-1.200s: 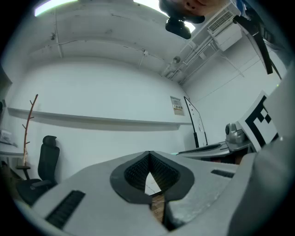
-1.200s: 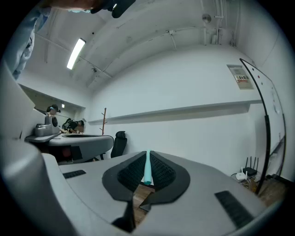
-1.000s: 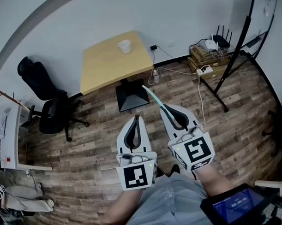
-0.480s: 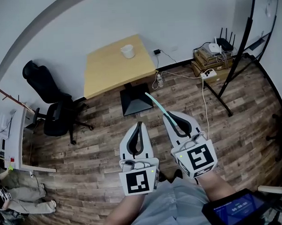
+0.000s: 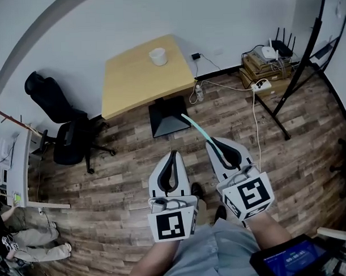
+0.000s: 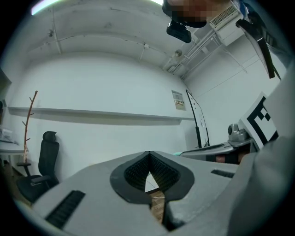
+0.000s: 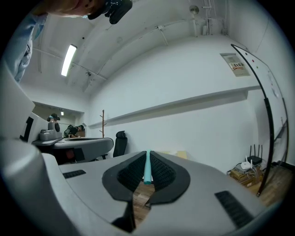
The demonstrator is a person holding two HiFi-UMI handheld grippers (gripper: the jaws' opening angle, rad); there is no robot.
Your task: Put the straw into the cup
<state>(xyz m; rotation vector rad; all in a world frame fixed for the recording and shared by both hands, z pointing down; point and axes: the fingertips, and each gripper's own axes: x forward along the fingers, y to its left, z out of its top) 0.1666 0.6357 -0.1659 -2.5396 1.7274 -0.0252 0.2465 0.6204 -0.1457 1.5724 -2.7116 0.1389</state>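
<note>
The right gripper [image 5: 213,143] has its jaws closed on the straw [image 5: 200,131]. It pinches the straw close to its near end, and only a little stub shows behind the pads in the right gripper view. The left gripper [image 5: 173,157] is closed too, with its tips together and nothing in between. It sits just left of the right one, both held low in front of the person.

The straw is thin and blue-green. It looks like plastic, though it is too small here to be sure. A straw like this is very light and a bit bendy. It will squash flat if it is squeezed too hard, and it is smooth, so it can slip or turn in a loose hold. Most of it sticks out past the jaws, so the free tip may wobble. A hold near the end is good, because the long part is free to go down into the cup.

The straw's long line runs from near and right to far and left. Its free tip points far and left, toward the yellow table [image 5: 131,88]. The white cup [image 5: 157,56] stands at the far side of that table, well apart from the straw. The cup looks small and light, so a bump could tip it
</note>
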